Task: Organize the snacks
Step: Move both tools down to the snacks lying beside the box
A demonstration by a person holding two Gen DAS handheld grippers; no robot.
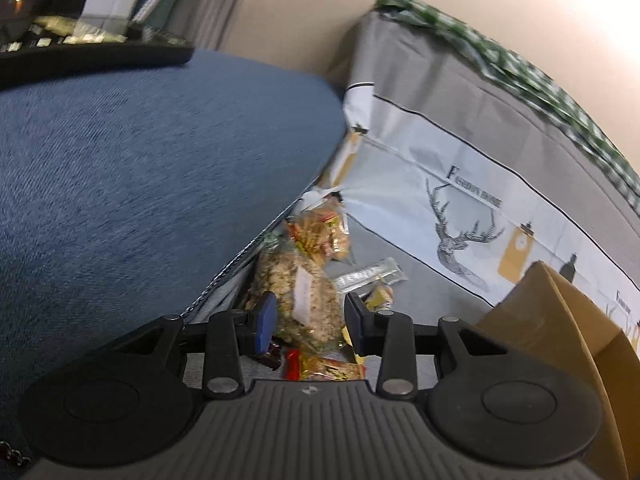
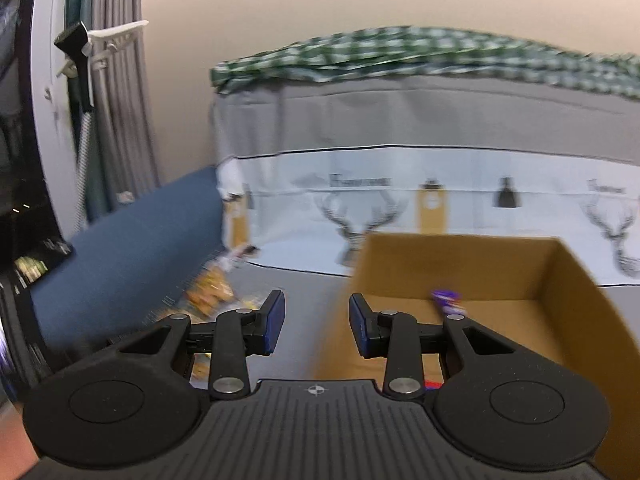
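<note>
My left gripper [image 1: 310,322] is open and hovers just above a heap of snack packets on grey fabric. A clear bag of pale grainy snack [image 1: 304,292] lies between its fingers, apart from both pads. An orange-yellow packet [image 1: 320,232] lies beyond it, a silver wrapper [image 1: 370,274] to the right, a red and yellow packet [image 1: 324,368] below. My right gripper [image 2: 316,322] is open and empty at the left wall of a cardboard box [image 2: 576,304]. A purple packet [image 2: 448,300] lies in the box. The snack heap [image 2: 210,290] shows blurred at left.
A blue cushion [image 1: 140,184] rises at the left of the heap. A grey and white cloth with deer prints [image 2: 360,184] hangs behind. A green checked cloth [image 2: 400,56] lies on top of it. The cardboard box corner [image 1: 560,320] stands at the right of the left gripper.
</note>
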